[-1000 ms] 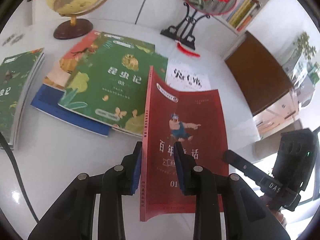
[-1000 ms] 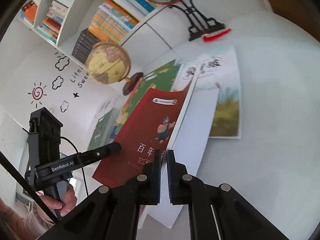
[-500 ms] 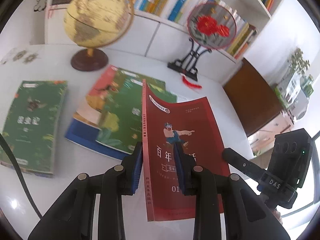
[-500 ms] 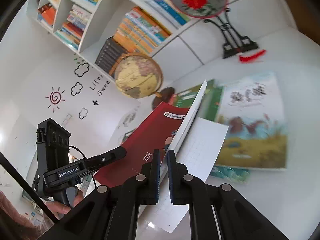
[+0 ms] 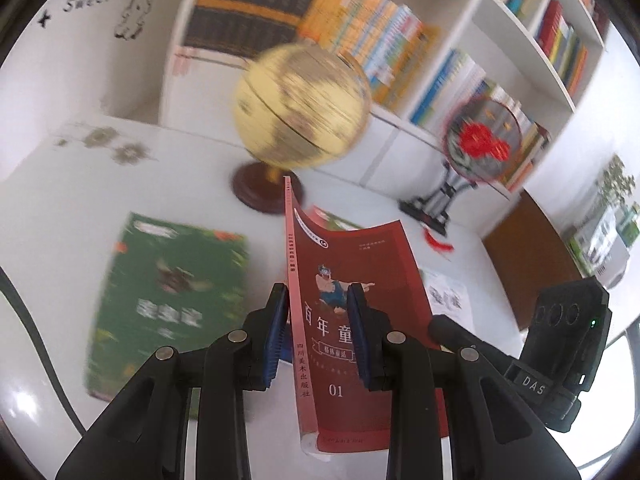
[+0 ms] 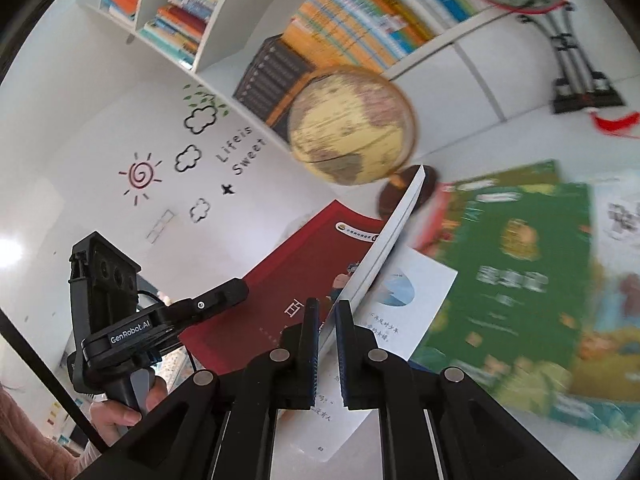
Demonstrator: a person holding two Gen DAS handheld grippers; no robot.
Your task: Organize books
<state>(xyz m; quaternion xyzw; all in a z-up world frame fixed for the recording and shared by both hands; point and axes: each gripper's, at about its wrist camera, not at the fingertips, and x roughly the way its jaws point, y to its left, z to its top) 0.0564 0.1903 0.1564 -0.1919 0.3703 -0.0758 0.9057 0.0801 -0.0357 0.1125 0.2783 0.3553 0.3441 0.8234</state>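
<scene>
Both grippers (image 5: 318, 332) (image 6: 327, 346) clamped on red book (image 5: 352, 280)

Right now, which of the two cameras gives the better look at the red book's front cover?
The left wrist view: the red book faces it, so the cover figure, the title characters and "01" show, with the spine. The right wrist view catches the red book slantwise, partly behind its white page edges, with a loose page hanging open.

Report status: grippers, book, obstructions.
Left gripper shut on red paperback book; right gripper shut on its pages. Book clear of white table. Yellow globe ahead.
</scene>
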